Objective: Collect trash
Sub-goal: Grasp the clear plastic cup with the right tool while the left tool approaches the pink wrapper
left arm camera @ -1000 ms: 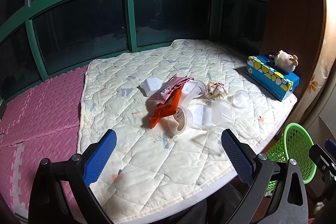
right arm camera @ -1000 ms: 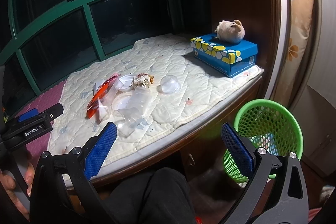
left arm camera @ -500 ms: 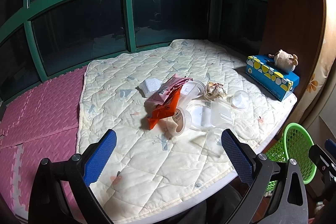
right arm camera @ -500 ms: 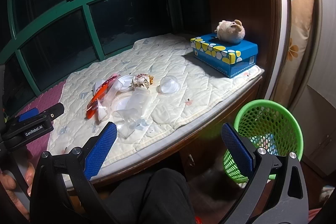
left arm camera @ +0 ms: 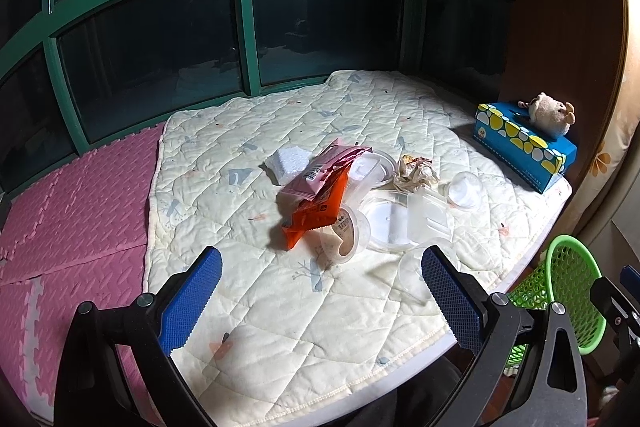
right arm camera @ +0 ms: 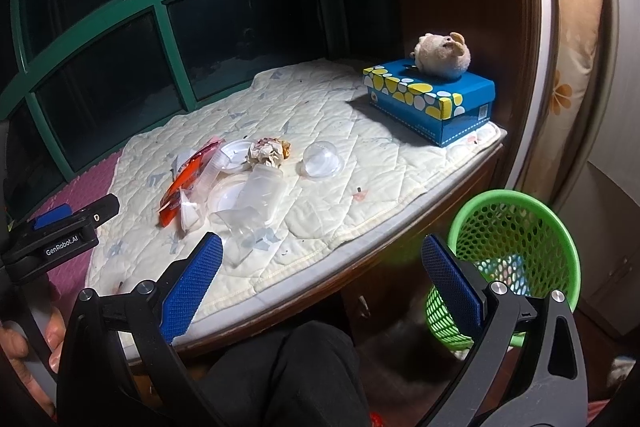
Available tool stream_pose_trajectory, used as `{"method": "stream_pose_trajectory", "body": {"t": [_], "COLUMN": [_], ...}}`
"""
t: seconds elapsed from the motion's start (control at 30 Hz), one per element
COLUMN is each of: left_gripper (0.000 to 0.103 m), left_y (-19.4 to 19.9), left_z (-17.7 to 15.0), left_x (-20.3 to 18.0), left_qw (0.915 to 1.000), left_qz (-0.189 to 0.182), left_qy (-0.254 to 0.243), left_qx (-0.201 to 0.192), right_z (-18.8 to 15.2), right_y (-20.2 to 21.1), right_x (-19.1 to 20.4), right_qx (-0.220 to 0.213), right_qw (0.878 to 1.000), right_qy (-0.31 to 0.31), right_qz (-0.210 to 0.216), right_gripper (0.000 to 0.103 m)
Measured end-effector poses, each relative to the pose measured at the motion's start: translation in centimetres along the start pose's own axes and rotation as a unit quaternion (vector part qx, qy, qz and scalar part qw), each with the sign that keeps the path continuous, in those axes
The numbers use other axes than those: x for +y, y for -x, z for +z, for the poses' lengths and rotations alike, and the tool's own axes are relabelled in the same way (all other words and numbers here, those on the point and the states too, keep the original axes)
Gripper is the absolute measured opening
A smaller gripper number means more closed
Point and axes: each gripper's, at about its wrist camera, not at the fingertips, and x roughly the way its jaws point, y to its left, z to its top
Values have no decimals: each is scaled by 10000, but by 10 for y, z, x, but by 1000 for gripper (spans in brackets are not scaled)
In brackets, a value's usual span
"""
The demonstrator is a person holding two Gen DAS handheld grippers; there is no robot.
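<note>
Nothing is collected yet: both the left claw [left arm camera: 320,301] and right claw [right arm camera: 320,291] are held spread and empty, while wrappers [left arm camera: 320,195] and plastic cups [right arm camera: 256,199] are left near the quilt's [left arm camera: 280,327] front edge.

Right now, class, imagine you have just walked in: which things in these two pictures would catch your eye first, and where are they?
A heap of litter, led by an orange foil snack wrapper among clear plastic cups and lids, sits mid-way across the cream quilted mat. At the mat's far right corner, a beige plush toy rests on a blue spotted tissue box. A bright green mesh basket stands on the floor below the mat's edge.
</note>
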Motion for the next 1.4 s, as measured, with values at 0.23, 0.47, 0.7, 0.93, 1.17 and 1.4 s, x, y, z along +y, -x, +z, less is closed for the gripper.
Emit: {"method": "stream_pose_trajectory", "body": {"t": [0.23, 0.47, 0.7, 0.93, 1.17, 1.4], "left_gripper": [97, 97, 97, 97, 97, 97], "left_y": [-14, -27, -41, -50, -54, -63], "left_z": [5, 13, 19, 20, 18, 11], "left_x": [4, 13, 29, 52, 74, 97], "left_qw": [9999, 9997, 9992, 9980, 9969, 9955], "left_qz": [39, 120, 216, 368, 464, 436], "left_qy": [36, 96, 241, 412, 541, 724], "left_qx": [110, 164, 255, 321, 331, 423], "right_z": [5, 11, 14, 10, -1, -15], "right_y": [-14, -30, -48, -71, -104, -143], "right_x": [1, 4, 14, 34, 67, 98], "right_qx": [81, 195, 393, 652, 884, 1048], "right_qw": [10000, 9997, 9986, 9959, 9937, 9910], "right_qy": [53, 101, 175, 271, 436, 817], "right_qz": [14, 106, 323, 574, 533, 157], "right_gripper": [99, 99, 99, 99, 99, 98]}}
